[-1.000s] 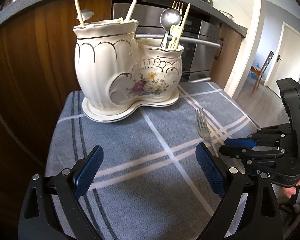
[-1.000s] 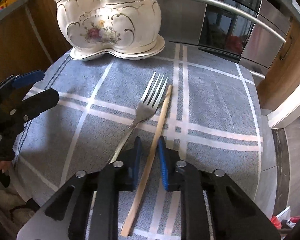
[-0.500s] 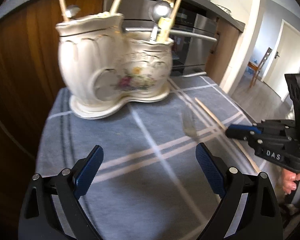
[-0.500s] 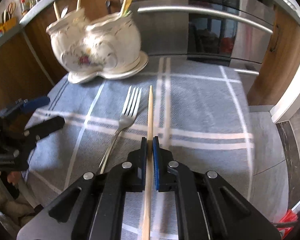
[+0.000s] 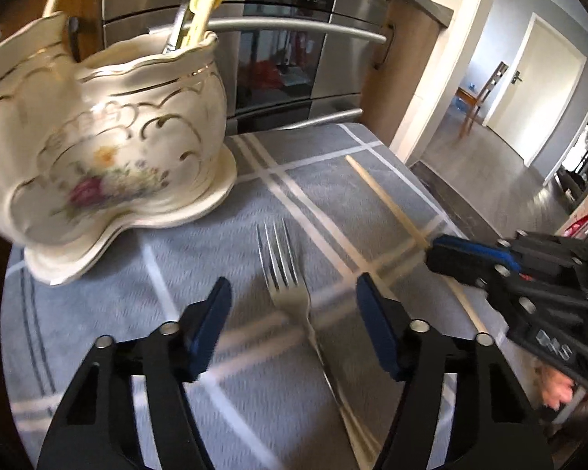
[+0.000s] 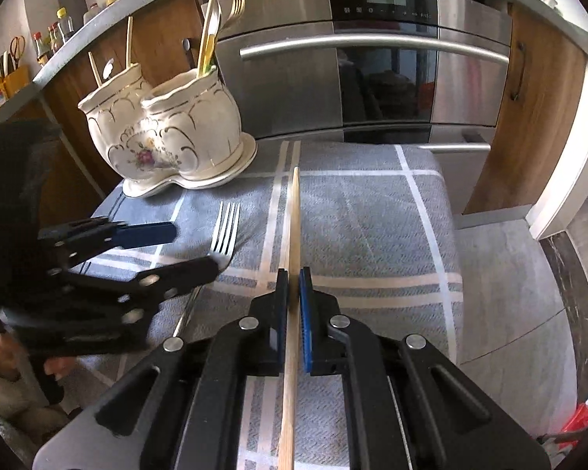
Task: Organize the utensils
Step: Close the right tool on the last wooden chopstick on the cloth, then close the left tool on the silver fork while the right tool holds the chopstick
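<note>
Right hand-held gripper [image 6: 293, 301]: clamped on slim wooden chopstick [image 6: 294, 211]. Left hand-held gripper [image 5: 294, 313]: closing astride steel fork [image 5: 282, 266], pads clear. Scalloped ceramic holder [image 6: 168, 137].

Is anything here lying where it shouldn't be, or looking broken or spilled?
Nothing looks broken or spilled. Only the fork lies loose on the checked cloth, outside the ceramic holder. The left hand-held gripper is closing around it; the right hand-held gripper holds a chopstick.

In the right wrist view, the two-part holder [image 6: 164, 145] stands on the cloth [image 6: 364, 215] at upper left, before the oven [image 6: 376, 66]. The fork [image 6: 225, 231] lies just below it, left of the chopstick [image 6: 294, 211] running down the centre. Utensils [image 6: 211, 31] stand in the holder.
</note>
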A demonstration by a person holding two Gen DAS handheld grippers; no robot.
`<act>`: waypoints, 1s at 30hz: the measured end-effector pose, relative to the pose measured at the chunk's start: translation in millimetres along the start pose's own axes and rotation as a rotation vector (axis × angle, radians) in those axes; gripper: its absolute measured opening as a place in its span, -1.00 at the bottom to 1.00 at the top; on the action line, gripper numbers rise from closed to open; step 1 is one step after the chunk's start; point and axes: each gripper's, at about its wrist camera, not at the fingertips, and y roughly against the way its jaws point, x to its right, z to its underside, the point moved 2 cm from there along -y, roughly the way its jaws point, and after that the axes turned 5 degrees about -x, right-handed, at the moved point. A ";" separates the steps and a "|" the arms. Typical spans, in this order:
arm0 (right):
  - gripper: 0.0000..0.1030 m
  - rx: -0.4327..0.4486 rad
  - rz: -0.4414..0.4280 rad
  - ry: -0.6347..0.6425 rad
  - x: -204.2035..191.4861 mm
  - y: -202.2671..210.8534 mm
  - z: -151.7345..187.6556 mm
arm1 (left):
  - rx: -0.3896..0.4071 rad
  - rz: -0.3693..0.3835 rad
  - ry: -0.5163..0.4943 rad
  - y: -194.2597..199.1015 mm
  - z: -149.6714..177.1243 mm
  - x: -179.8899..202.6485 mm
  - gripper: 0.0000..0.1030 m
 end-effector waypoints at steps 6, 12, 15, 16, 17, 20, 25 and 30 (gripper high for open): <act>-0.88 0.016 -0.011 -0.016 6.3 1.9 -3.5 | -0.029 0.000 0.010 -15.1 -10.5 -4.0 -0.16; -0.88 0.034 -0.018 -0.029 10.8 6.3 -7.8 | -0.027 0.042 0.017 -15.9 -9.2 -14.0 -0.25; -0.88 0.033 -0.022 -0.031 11.1 5.0 -8.4 | -0.033 0.037 0.016 -21.1 -12.0 -15.3 -0.26; -0.88 0.030 -0.027 -0.033 11.0 3.9 -8.2 | -0.029 0.042 0.012 -21.8 -12.9 -15.3 -0.26; -0.88 0.028 -0.029 -0.033 10.8 3.2 -8.2 | -0.026 0.043 0.007 -22.4 -13.5 -15.2 -0.28; -0.88 0.025 -0.030 -0.031 9.8 2.6 -7.8 | -0.022 0.028 -0.018 -24.1 -14.8 -13.2 -0.46; -0.88 0.026 -0.034 -0.039 11.0 2.8 -8.3 | -0.013 0.024 -0.036 -23.0 -16.8 -9.8 -0.58; -0.88 0.033 -0.035 -0.037 10.1 4.3 -8.6 | 0.026 0.011 -0.043 -10.0 -18.9 -8.4 -0.96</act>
